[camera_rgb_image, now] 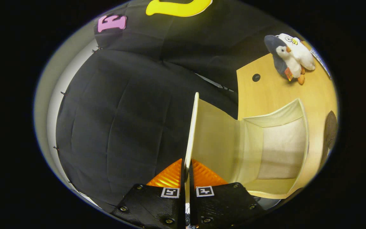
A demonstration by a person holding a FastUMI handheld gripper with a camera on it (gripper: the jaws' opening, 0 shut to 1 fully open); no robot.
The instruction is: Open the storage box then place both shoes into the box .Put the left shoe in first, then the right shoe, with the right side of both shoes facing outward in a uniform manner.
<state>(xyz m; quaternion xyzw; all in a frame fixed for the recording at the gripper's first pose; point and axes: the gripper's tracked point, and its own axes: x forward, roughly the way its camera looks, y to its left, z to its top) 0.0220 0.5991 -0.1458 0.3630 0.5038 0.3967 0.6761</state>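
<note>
Jaws pinching box lid (192, 133), wooden table (265, 92), plush penguin (284, 58)

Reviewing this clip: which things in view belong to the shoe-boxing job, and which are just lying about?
Job: storage box, open; its lid, pinched edge-on between the gripper's jaws.
Lying about: penguin plush and white plush on the wooden table; dark object beside the box, unclear.

Light fell evenly and fairly dimly, brightest on the pale wooden table (265, 92) at far right. The cream translucent plastic box lid (192, 133) caught a soft sheen. Fisheye distortion bent the edges strongly; the orange ribbed fingers (170, 176) showed a slight glare.
</note>
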